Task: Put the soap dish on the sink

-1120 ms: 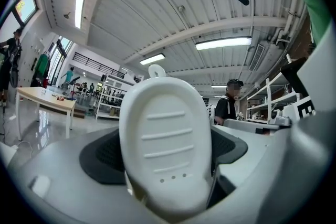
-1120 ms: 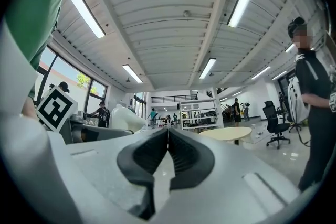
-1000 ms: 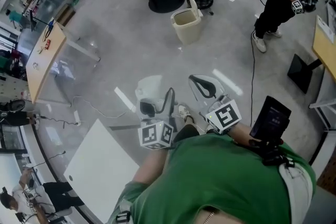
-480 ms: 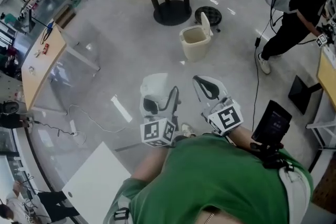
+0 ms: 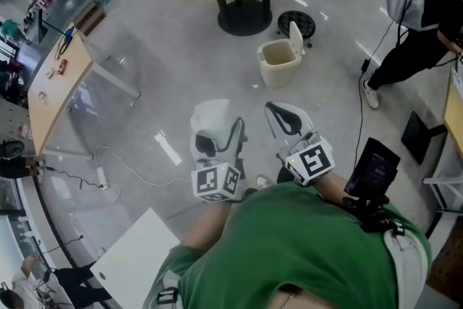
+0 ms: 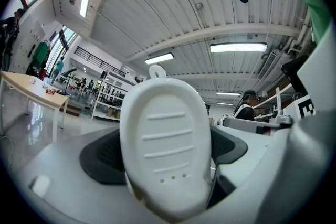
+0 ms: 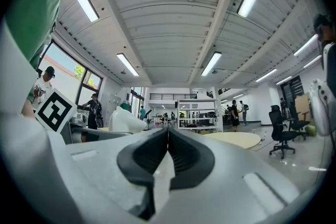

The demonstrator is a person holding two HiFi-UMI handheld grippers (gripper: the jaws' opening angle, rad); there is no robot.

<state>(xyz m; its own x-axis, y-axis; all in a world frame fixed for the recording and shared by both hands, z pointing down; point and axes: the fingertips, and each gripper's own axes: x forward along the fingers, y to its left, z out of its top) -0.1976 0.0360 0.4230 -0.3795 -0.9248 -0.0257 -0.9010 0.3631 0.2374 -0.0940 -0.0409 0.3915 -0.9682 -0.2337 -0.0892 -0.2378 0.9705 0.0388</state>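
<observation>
Gripped in the left tool point(image 5: 219, 137), jaws wide on its sides: the soap dish point(image 6: 165, 149), long axis standing up. Right tool point(image 7: 167, 157) pinched shut, empty, just beside. No sink in any view, so cannot tell which way it lies.

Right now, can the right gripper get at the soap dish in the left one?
Probably yes: the soap dish sits in the left gripper just beside the right gripper, nothing between them.
</observation>
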